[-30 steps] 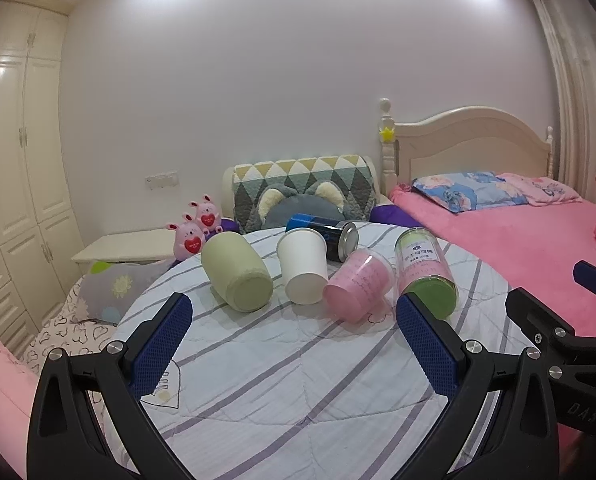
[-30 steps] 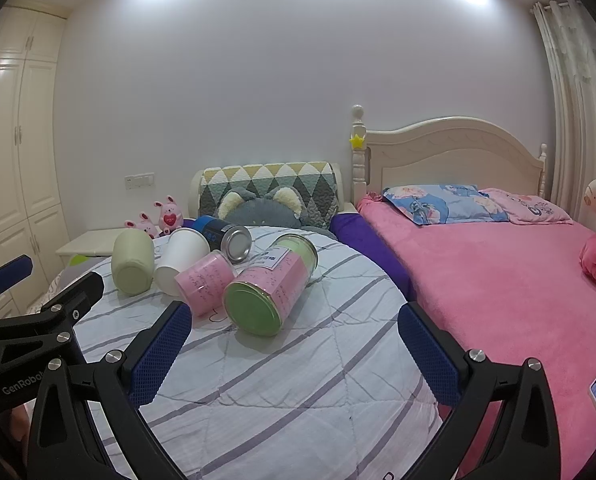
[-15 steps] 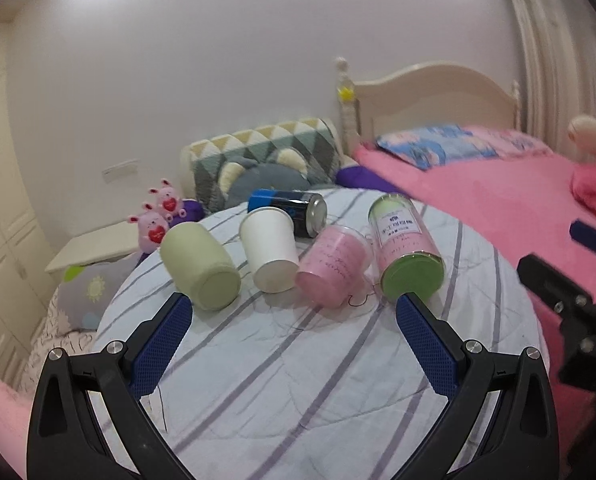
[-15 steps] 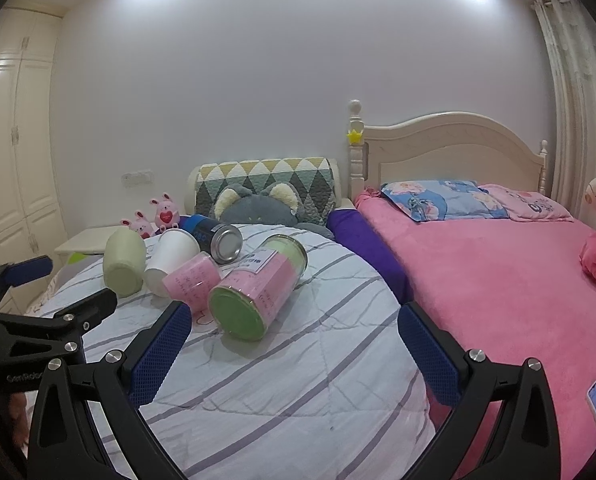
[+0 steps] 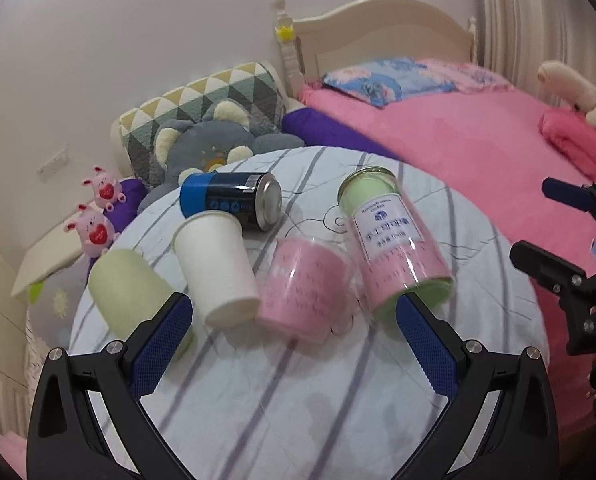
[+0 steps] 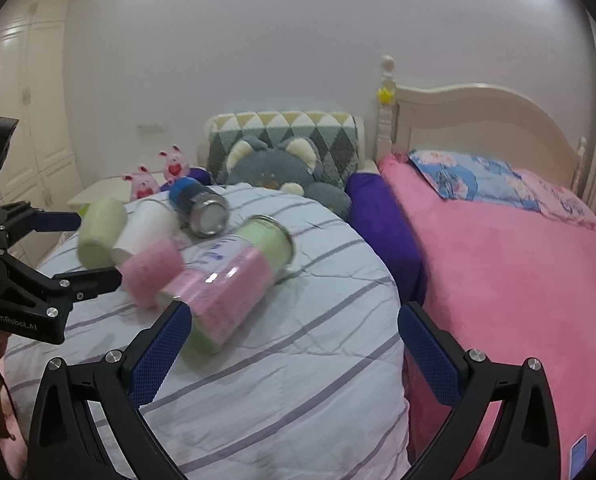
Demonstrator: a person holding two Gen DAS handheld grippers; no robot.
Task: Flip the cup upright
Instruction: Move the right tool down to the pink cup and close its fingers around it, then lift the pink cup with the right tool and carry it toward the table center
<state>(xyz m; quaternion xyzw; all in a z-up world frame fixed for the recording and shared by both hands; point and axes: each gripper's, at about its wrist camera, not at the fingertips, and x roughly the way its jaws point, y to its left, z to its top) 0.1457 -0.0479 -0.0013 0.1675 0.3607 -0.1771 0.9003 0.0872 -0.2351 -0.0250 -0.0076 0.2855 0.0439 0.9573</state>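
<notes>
Beside the white cup [image 5: 217,264], which lies on its side, both left tongs [image 5: 293,342] and right tongs [image 6: 293,346] hang wide open, holding nothing.

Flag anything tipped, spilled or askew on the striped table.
All five containers lie on their sides: green cup, white paper cup, pink cup, labelled jar, blue can. They are bunched together. No spill visible. Left gripper and right gripper are open, holding nothing.

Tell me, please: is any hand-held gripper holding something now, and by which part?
Nothing is held. The left hand-held gripper and right hand-held gripper are both open.
</notes>
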